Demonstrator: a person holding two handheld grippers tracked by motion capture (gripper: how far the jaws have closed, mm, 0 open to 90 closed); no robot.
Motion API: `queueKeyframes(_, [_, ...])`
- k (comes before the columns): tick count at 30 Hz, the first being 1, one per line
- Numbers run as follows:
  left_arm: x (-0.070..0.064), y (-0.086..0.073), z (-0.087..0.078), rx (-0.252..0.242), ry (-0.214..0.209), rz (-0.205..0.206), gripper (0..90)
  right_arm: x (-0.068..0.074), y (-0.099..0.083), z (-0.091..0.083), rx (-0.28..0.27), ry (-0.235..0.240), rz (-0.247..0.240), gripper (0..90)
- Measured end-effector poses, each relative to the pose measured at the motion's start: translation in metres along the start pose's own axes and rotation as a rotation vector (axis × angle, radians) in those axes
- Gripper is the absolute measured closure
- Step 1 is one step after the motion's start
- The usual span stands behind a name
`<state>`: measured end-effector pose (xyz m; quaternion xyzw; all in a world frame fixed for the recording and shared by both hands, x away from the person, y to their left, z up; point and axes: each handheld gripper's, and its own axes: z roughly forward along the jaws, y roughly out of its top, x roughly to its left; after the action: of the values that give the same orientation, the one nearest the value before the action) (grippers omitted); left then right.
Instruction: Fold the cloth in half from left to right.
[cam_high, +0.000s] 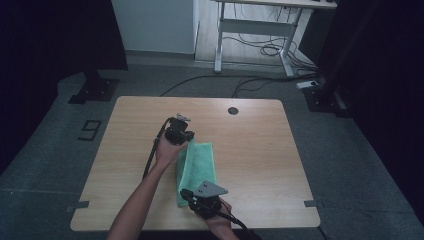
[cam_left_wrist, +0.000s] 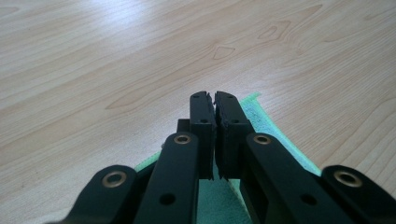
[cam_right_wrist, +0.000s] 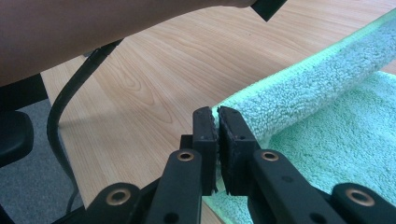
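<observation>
High view: green towel (cam_high: 197, 167) is gripped along one edge by left tool (cam_high: 186, 136) and right tool (cam_high: 189, 196), both clenched; fold half-made, laying over on the tabletop (cam_high: 250, 150) remains.

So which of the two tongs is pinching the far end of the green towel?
The left tongs, at the far end of the green towel; the right tongs grip the end nearest the person.

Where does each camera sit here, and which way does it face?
High view: above the near table edge, looking forward and down at the towel; forearms, left gripper, right gripper.
Left gripper view: along its shut jaws, across the table.
Right gripper view: along its shut jaws pinching the towel's edge; a forearm crosses above.
Shared: green towel, wooden table.
</observation>
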<state>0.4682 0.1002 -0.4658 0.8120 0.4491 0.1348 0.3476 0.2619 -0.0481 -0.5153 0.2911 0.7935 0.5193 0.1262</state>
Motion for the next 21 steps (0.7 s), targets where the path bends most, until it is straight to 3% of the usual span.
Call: queueKeyframes(21, [-0.008,-0.003,0.014,0.001,0.001,0.01,86.6,-0.014,-0.011,-0.01,0.013,-0.009,0.041,85.1])
